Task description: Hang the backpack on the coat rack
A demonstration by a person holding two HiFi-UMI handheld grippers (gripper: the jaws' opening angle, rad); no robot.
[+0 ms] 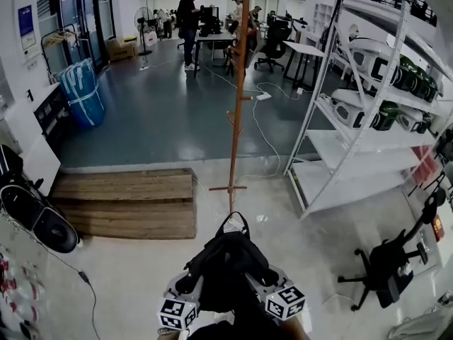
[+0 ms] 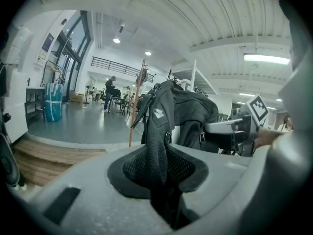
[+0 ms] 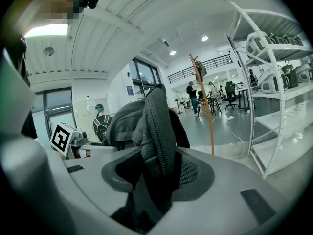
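Note:
I hold a black backpack (image 1: 226,257) up between both grippers, low in the head view. My left gripper (image 1: 191,287) is shut on the pack's left side, pinching a mesh strap (image 2: 157,165). On the right side, my right gripper (image 1: 266,283) is shut on a zippered fold of fabric (image 3: 159,146). The pack's top loop (image 1: 234,222) points toward the wooden coat rack (image 1: 237,105), which stands a short way ahead on the floor. The rack also shows beyond the pack as a thin pole (image 2: 135,104) in the left gripper view and as a leaning pole (image 3: 205,109) in the right gripper view.
A low wooden platform (image 1: 127,202) lies ahead on the left. A white metal shelf unit (image 1: 354,140) with gear stands on the right, and a black office chair (image 1: 388,264) is nearer on that side. A cable (image 1: 265,137) runs across the floor behind the rack. People stand at desks (image 1: 188,20) far back.

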